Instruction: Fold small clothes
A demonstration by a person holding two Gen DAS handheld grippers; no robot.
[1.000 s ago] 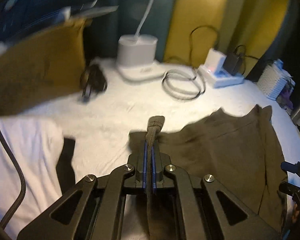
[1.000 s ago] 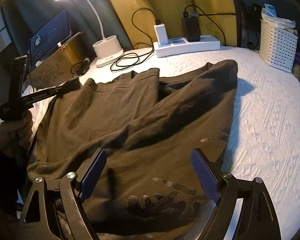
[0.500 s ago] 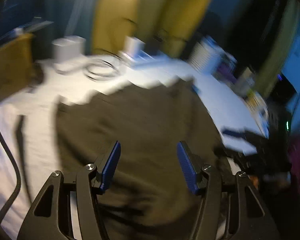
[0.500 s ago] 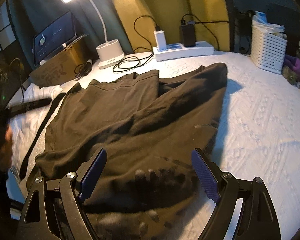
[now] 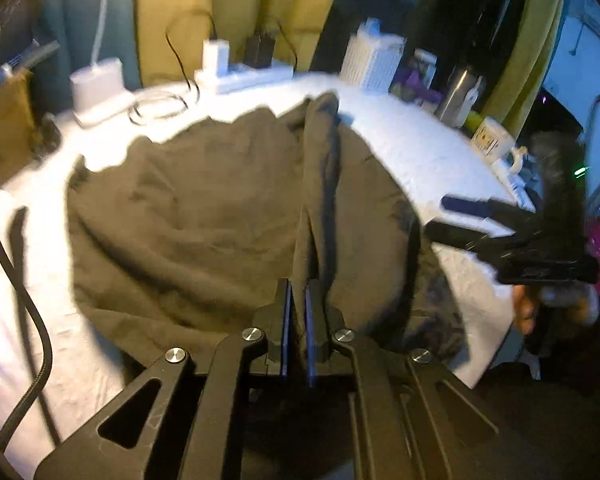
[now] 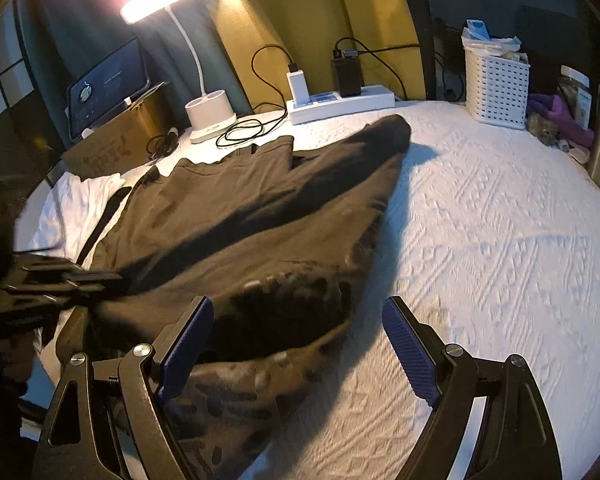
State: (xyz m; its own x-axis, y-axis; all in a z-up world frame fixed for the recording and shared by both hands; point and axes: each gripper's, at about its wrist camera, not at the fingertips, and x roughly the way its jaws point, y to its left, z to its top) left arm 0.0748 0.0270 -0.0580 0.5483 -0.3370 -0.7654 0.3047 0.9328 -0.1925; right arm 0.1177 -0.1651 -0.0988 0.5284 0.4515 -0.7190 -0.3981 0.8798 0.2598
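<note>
The dark olive-brown cotton T-shirt (image 6: 236,216) lay spread on the white textured bedspread (image 6: 500,248), its printed hem nearest the cameras. The left tool (image 5: 298,296), whose jaws had just been closing, was clamped on a raised fold of the shirt. The right tool (image 6: 296,344) stood with jaws wide apart, poised above the hem and pressing on nothing. A white desk lamp (image 6: 210,114) and a white power strip (image 6: 340,102) stood beyond the shirt.
</note>
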